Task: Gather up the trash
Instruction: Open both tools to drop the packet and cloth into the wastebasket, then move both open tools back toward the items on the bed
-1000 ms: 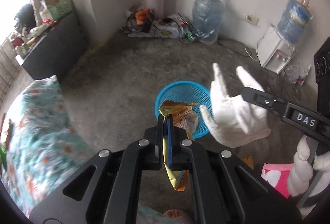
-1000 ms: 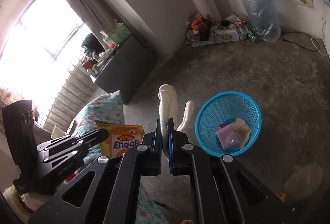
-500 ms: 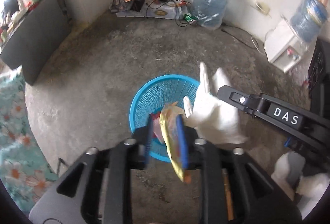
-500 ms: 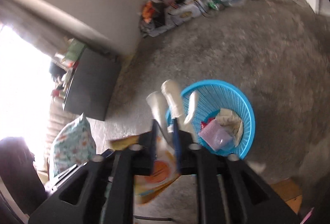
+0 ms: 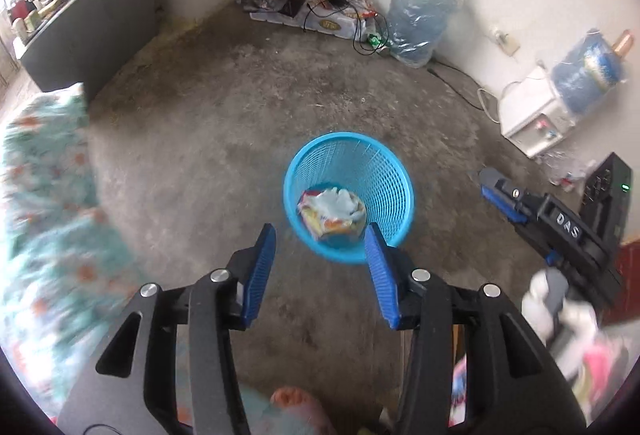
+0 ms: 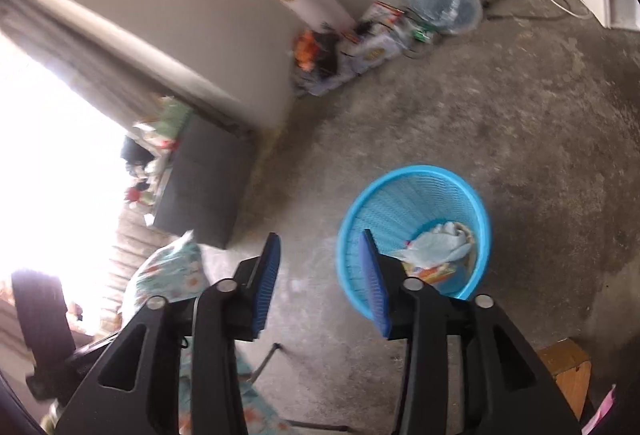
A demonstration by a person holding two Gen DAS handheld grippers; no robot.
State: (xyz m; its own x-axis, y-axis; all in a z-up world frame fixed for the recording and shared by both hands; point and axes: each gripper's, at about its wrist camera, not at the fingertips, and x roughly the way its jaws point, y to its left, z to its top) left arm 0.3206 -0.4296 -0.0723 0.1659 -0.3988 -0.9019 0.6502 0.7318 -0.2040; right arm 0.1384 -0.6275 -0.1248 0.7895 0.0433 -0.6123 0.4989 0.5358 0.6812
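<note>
A blue mesh basket (image 5: 380,171) (image 6: 400,195) stands on the concrete floor. Inside it lie a white glove (image 5: 340,201) (image 6: 438,245) and a yellow snack wrapper (image 5: 320,225) (image 6: 430,272) among other trash. My left gripper (image 5: 320,235) hangs just short of the basket, its jaws opening with nothing between them. My right gripper (image 6: 318,241) hovers left of the basket, jaws also opening and empty. The right gripper (image 5: 500,191) also shows at the right of the left wrist view, held by a white-gloved hand (image 5: 560,305).
A flowered bedcover (image 5: 44,215) lies at the left. A dark cabinet (image 5: 88,23) stands by the window. A water jug (image 5: 424,19), cables and boxes (image 5: 320,11) line the far wall. A white dispenser (image 5: 532,115) is at the right, a wooden stool (image 6: 568,369) near me.
Both grippers went from shut to open. The yellow wrapper left the left gripper and the white glove left the right gripper; both now lie in the basket. Both hands have drawn back from it.
</note>
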